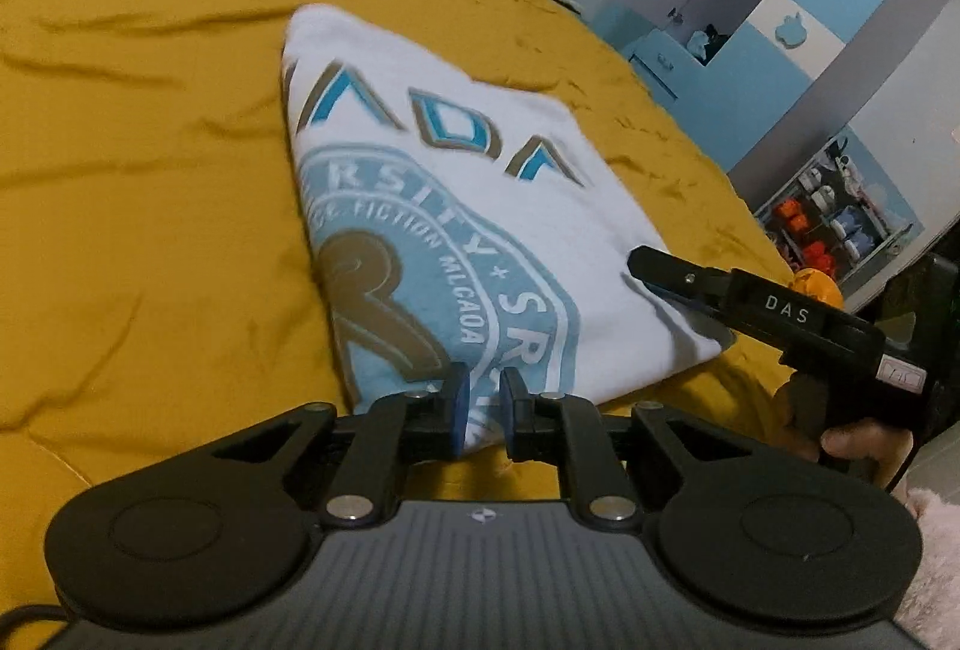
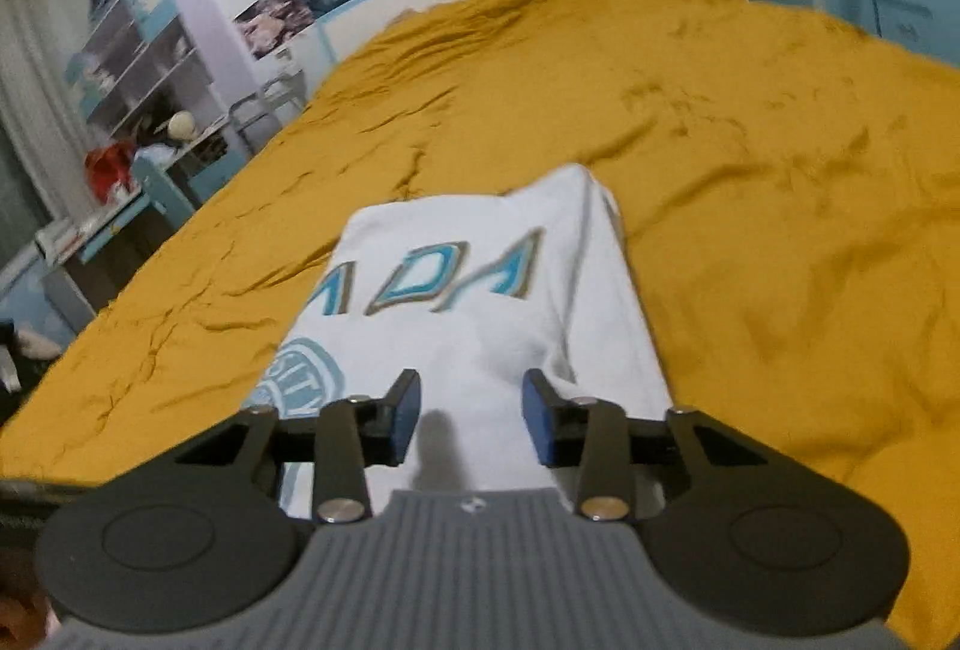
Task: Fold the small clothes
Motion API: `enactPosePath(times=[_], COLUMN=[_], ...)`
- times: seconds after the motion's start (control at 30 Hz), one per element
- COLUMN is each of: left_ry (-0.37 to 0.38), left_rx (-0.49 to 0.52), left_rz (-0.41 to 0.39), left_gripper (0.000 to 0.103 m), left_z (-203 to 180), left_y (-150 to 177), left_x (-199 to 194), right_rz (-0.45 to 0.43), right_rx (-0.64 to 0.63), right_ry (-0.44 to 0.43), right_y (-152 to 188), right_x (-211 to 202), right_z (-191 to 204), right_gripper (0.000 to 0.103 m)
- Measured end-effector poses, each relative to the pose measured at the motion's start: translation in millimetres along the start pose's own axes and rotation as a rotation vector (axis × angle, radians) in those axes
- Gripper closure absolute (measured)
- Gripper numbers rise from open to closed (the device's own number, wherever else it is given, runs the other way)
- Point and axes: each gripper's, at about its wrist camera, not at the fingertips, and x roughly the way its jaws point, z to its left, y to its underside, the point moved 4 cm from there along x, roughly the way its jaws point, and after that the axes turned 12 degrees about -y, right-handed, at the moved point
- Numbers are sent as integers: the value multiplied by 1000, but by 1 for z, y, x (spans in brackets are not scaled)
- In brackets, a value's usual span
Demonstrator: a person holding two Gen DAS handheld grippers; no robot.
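Left wrist: folded shirt [image 1: 456,206] on bedspread [image 1: 150,110].

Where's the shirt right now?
The folded shirt lies on the yellow bedspread, just ahead of both grippers; the right gripper sits at its right edge.

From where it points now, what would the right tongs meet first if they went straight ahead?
Probably the folded white T-shirt: the right tongs stand open just above its near end, angled down at it. Beyond it lies only the mustard bedspread.
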Motion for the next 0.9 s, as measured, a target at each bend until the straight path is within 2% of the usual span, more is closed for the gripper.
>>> enactPosePath(times=[0.1, 0.17, 0.2, 0.27, 0.33, 0.43, 0.6, 0.67, 0.7, 0.8, 0.9], left_ry=[26, 55, 67, 71, 78, 114, 172, 179, 171, 169, 224], left_rx=[-20, -53, -73, -111, -190, -311, -393, -414, -417, -419, -458], left_rz=[-4, -5, -10, -27, -24, 16, 79, 103, 121, 155, 181], left_gripper=[86, 86, 83, 79, 79, 79, 76, 67, 64, 63, 60], left_z=[4, 8, 12, 22, 38, 59, 69, 73, 76, 81, 84], left_y=[-6, -13, -16, -22, -27, -28, -28, -27, -27, -23, -23], left_x=[-5, -10, -15, -21, -22, -15, -5, -1, 2, 12, 25], right_rz=[8, -1, -11, -41, -36, 5, 103, 133, 137, 176, 200], right_rx=[-37, -50, -45, -53, -26, 115, 338, 369, 375, 357, 355], right_ry=[2, -46, -59, -39, -24, -82, -195, -221, -210, -198, -199], right_y=[0, -10, -17, -37, -56, -80, -100, -104, -106, -111, -115], right_x=[0, -5, -8, -12, -10, 8, 53, 64, 70, 88, 104], right_z=[5, 7, 4, -9, -30, -70, -117, -124, -127, -131, -137], right_gripper=[76, 63, 59, 50, 50, 49, 46, 39, 39, 38, 37])
